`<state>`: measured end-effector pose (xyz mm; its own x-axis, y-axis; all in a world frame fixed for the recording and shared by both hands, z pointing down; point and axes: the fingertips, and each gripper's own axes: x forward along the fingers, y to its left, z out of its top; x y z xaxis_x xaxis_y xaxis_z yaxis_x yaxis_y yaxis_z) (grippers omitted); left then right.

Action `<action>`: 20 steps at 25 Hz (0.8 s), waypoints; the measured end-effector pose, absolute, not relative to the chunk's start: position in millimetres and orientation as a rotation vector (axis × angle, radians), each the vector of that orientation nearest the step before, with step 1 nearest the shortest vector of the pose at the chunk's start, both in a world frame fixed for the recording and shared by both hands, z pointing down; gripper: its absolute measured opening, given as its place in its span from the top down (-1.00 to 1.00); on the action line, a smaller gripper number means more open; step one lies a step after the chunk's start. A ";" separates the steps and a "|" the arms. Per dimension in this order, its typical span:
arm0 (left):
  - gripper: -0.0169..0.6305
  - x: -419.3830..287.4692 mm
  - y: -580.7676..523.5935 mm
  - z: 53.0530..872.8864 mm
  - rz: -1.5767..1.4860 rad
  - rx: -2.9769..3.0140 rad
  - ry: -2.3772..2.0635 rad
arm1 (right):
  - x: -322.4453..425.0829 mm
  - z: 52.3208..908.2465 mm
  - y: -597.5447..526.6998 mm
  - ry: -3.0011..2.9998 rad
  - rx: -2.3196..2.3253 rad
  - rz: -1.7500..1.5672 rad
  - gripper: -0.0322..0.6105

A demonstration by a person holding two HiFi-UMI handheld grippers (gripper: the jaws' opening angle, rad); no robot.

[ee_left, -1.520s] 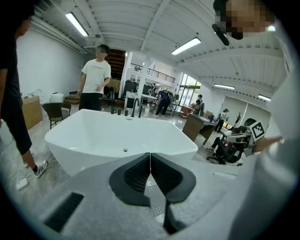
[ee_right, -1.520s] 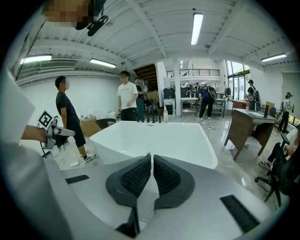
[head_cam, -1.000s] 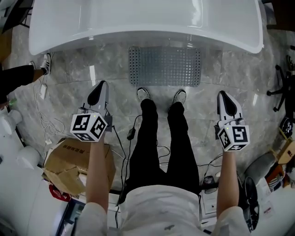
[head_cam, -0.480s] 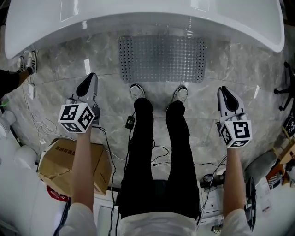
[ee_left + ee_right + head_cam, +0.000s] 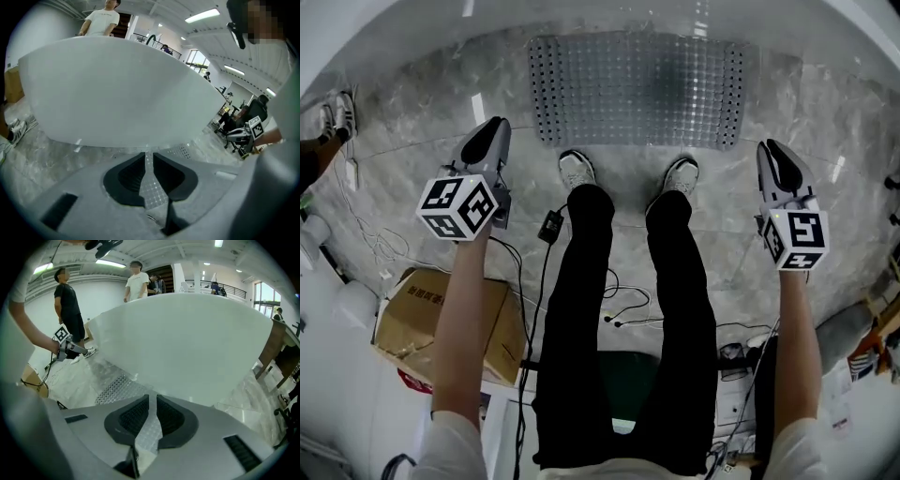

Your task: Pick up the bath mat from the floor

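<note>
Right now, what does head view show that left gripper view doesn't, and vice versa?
Head view only: the whole bath mat flat on the floor ahead of the wearer's shoes, the cardboard box, floor cables.
Left gripper view only: the bathtub side wall and a person in a white T-shirt behind it.
Both: left gripper, jaws opening, nothing between them; right gripper, shut; the mat, just a corner in left gripper view.

One bath mat (image 5: 637,91), one cardboard box (image 5: 412,319)
</note>
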<state>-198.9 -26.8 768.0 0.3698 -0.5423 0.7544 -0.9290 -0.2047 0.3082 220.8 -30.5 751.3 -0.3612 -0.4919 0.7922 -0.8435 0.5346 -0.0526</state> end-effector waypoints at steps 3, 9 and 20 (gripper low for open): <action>0.60 -189.7 -26.3 802.2 0.665 1.863 -1.251 | 222.2 790.7 -32.8 -2.005 1.064 0.615 0.77; 0.45 -175.9 -22.0 864.2 0.738 1.902 -1.172 | 237.9 876.4 -26.5 -1.908 1.042 0.657 0.60; 0.13 -223.2 22.8 1017.7 0.827 1.659 -1.255 | 268.8 1002.7 -11.6 -1.777 1.070 0.682 0.40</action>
<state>-223.2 22.8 1017.7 0.2700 -0.3828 0.8835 -0.9629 -0.1104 0.2464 268.8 -11.6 1002.7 -0.1966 -0.3722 0.9071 -0.8836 0.4683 0.0007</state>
